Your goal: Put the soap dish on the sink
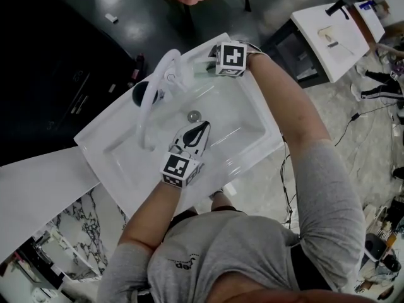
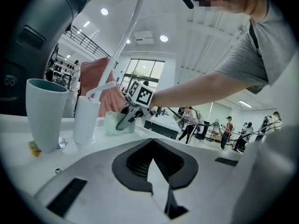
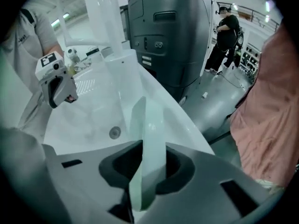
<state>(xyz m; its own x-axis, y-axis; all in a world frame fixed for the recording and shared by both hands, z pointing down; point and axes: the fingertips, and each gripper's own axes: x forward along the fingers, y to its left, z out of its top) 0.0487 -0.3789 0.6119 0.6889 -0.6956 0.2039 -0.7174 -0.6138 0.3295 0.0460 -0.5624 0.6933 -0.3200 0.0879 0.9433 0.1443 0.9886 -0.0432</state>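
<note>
My right gripper (image 1: 214, 65) reaches down at the far rim of the white sink (image 1: 252, 163), next to the faucet (image 1: 154, 84). It is shut on the pale green soap dish (image 3: 149, 139), which stands on edge between its jaws above the rim. From the left gripper view the soap dish (image 2: 113, 123) appears tilted against the sink deck, with the right gripper (image 2: 124, 121) on it. My left gripper (image 1: 202, 128) hovers over the basin near the drain (image 1: 194, 115). It is shut with nothing in it, and it also shows in the right gripper view (image 3: 70, 97).
A pale cup (image 2: 44, 113) and the faucet's white base (image 2: 86, 118) stand on the sink deck beside the dish. A dark cabinet (image 3: 173, 36) stands behind the sink. A white table (image 1: 328, 36) is at the far right. Several people stand in the background.
</note>
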